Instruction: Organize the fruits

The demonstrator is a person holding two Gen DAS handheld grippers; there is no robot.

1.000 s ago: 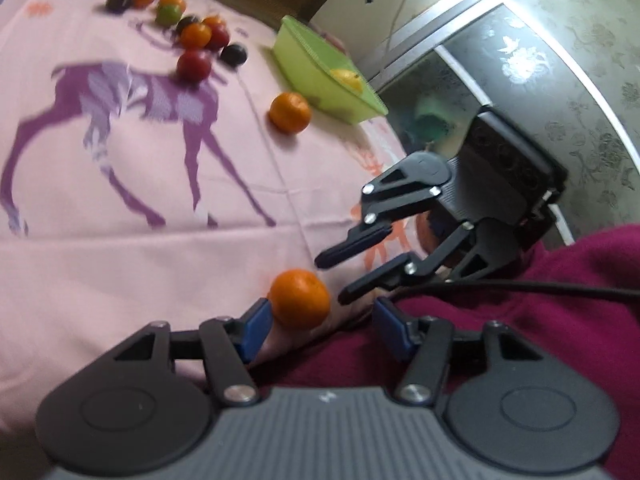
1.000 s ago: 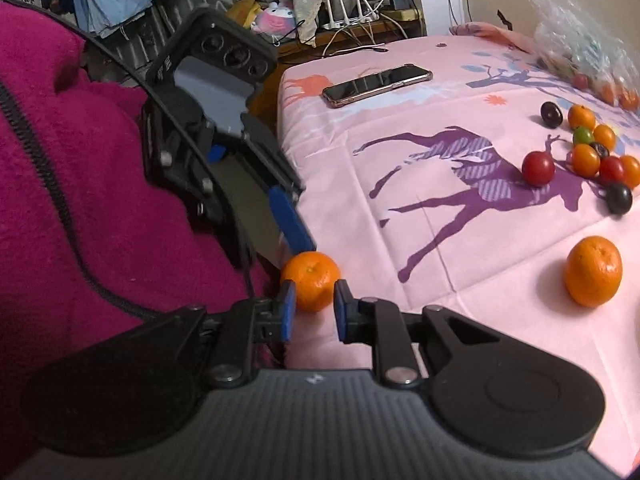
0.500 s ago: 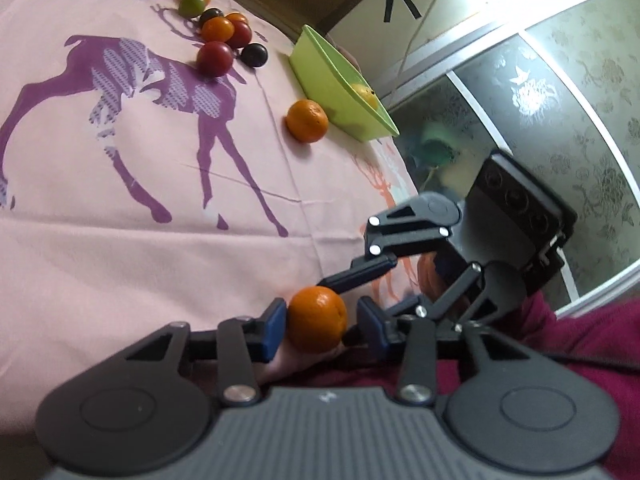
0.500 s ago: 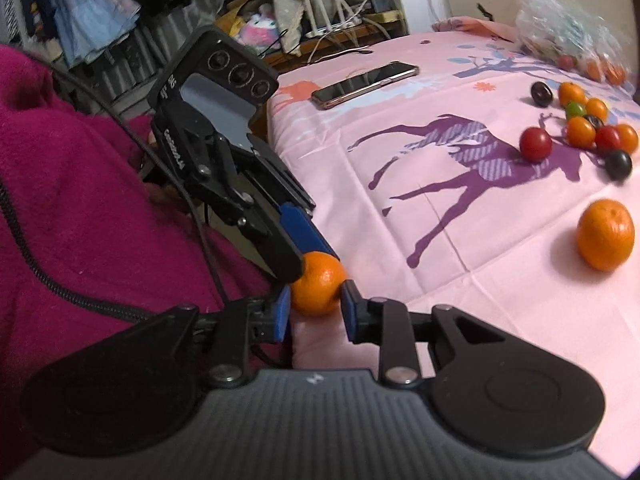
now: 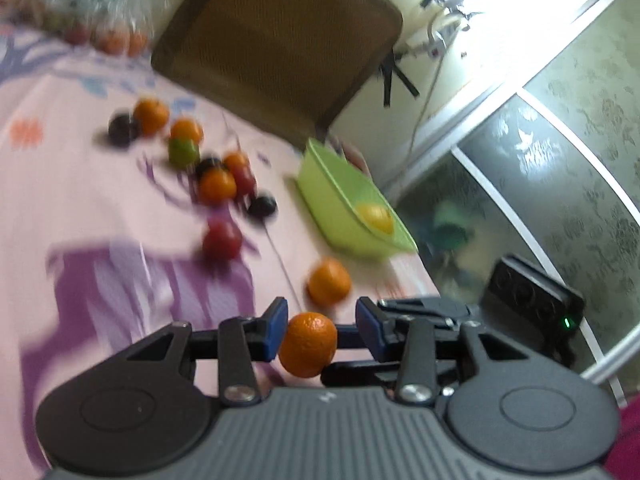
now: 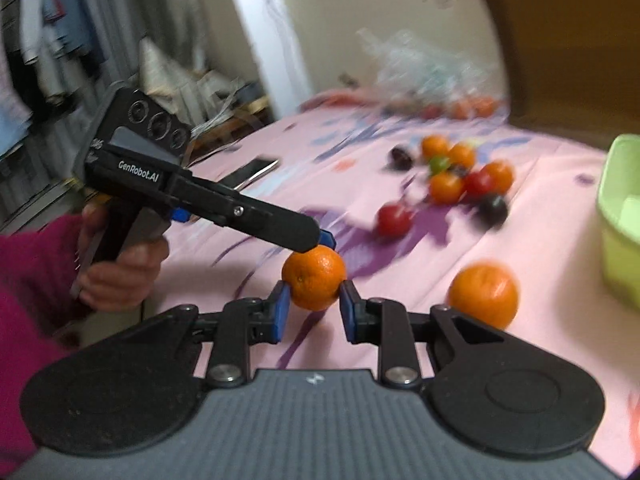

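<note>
A small orange (image 6: 314, 278) is held above the pink tablecloth, pinched at the tips of my right gripper (image 6: 314, 312), which is shut on it. In the left wrist view the same orange (image 5: 307, 344) touches the left pad of my left gripper (image 5: 322, 330); the other pad stands apart from it, so that gripper is open. The right gripper's fingers (image 5: 416, 306) cross behind the orange. A green bin (image 5: 344, 200) holding a yellow fruit (image 5: 374, 216) stands beyond. A second orange (image 5: 329, 282) lies on the cloth in front of it.
Several small orange, red, dark and green fruits (image 5: 216, 186) lie clustered mid-table. A plastic bag of fruit (image 5: 92, 12) sits at the far edge beside a brown chair back (image 5: 276, 40). A phone (image 6: 252, 170) lies far left. A hand (image 6: 120, 268) grips the left tool.
Both grippers have risen from the table's near edge and moved toward the bin with the orange. The left gripper's jaws have narrowed around it.
</note>
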